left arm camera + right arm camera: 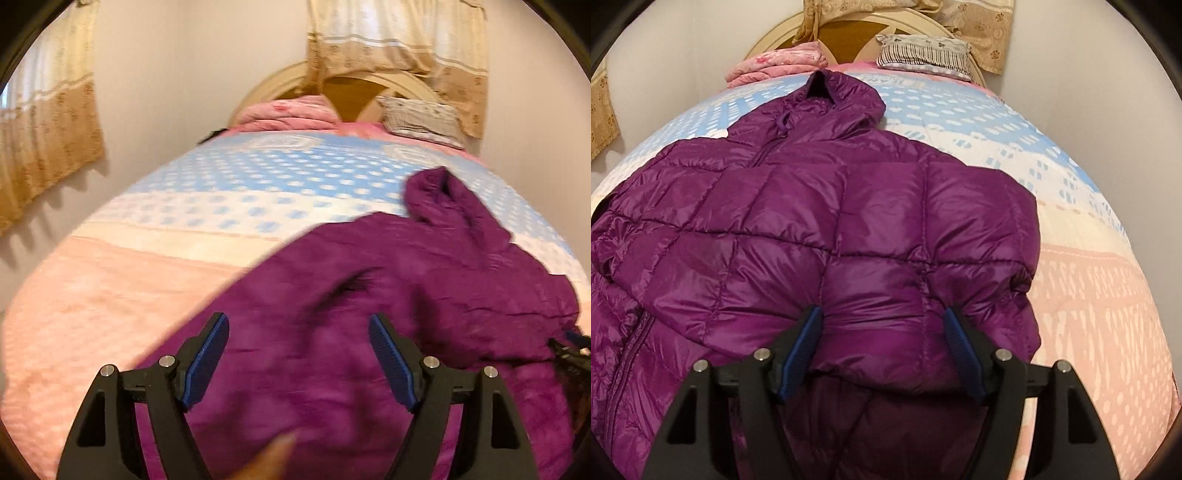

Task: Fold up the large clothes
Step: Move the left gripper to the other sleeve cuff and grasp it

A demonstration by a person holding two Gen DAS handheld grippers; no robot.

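A purple hooded puffer jacket (812, 221) lies spread on the bed, front up, its hood (831, 96) toward the headboard. One sleeve is folded across the chest. My right gripper (882, 312) stands wide at the jacket's near edge, with a puffy fold bulging between its blue pads (803, 350); open. In the left wrist view the jacket (406, 277) is blurred. My left gripper (298, 321) hovers open above it, nothing between its fingers. The right gripper's tip (569, 347) shows at the far right edge.
The bed's quilt (1052, 184) is blue, cream and pink. A folded pink blanket (775, 64) and a striped pillow (923, 55) lie by the round headboard (351, 92). Curtains (48, 140) hang on the wall to the left. A person's fingertip (273, 458) shows at the bottom.
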